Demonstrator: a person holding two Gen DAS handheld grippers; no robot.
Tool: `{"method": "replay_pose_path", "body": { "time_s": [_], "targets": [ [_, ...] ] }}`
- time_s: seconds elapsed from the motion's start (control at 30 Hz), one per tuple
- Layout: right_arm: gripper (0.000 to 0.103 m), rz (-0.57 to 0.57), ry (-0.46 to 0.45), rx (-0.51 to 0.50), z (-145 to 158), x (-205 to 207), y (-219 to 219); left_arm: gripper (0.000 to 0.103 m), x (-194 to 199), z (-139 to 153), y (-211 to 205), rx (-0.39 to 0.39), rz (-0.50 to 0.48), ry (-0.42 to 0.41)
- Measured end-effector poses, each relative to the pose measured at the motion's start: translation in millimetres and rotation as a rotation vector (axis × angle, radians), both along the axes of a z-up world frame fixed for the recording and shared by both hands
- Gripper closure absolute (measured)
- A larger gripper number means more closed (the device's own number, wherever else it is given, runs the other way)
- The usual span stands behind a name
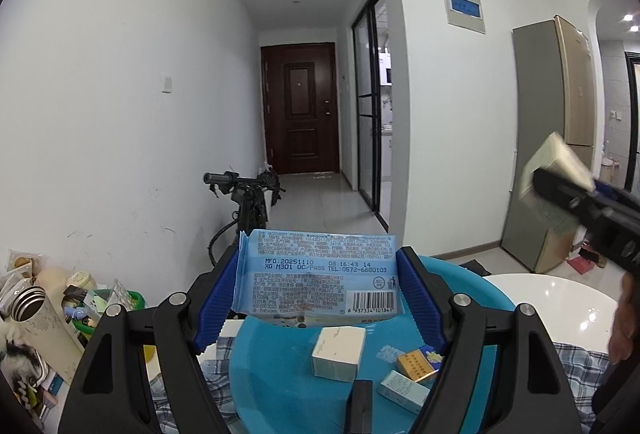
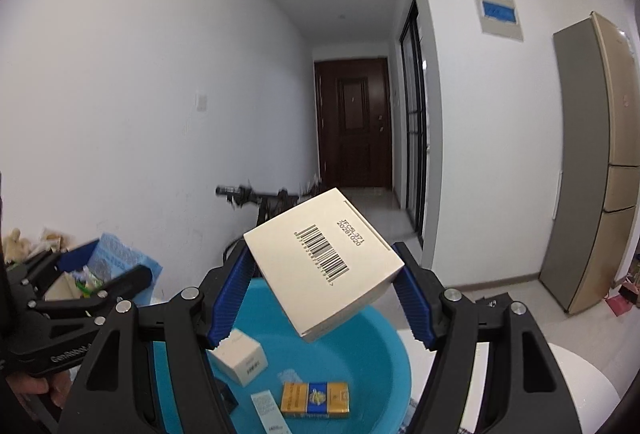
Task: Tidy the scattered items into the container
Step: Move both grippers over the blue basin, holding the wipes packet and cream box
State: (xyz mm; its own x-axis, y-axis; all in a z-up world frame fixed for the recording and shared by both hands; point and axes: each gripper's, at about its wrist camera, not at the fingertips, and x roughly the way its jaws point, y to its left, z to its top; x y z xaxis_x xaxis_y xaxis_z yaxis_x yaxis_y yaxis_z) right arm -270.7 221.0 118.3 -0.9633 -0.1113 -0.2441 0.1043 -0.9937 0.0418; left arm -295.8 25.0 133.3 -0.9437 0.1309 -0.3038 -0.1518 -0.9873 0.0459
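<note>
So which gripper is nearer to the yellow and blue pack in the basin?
Hard to tell. The right gripper and left gripper both hover above the yellow and blue pack.

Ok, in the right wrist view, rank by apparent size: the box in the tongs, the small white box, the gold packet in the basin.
1. Held box, largest, though nearest the camera.
2-3. White box and gold packet: look alike, unranked.

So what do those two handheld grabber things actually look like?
Each is a black plastic frame with silver bolts at its joints. The left gripper and right gripper both end in two fingers faced with ribbed blue pads. White lettering marks the left one's side. No cables or sleeves show.
</note>
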Motion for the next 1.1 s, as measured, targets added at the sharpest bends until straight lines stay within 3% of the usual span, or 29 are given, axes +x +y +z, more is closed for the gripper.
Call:
{"method": "replay_pose_path", "body": {
  "time_s": [0.47, 0.83, 1.1],
  "targets": [
    [0.035, 0.093, -0.204, 0.028, -20.2, -37.8, 11.1, 0.024, -38.7, -31.2, 6.7, -0.022, -0.062, -0.250],
    [0.035, 0.141, -0.354, 0.067, -54.2, -56.5, 8.4, 0.024, -62.7, -58.0, 2.5, 0.009, -0.055, -0.358],
    [0.035, 0.147, -0.427, 0.102, -72.2, -66.9, 4.1, 0.024, -79.3, -86.9, 15.8, -0.056, -0.057, -0.453]
  ]
}}
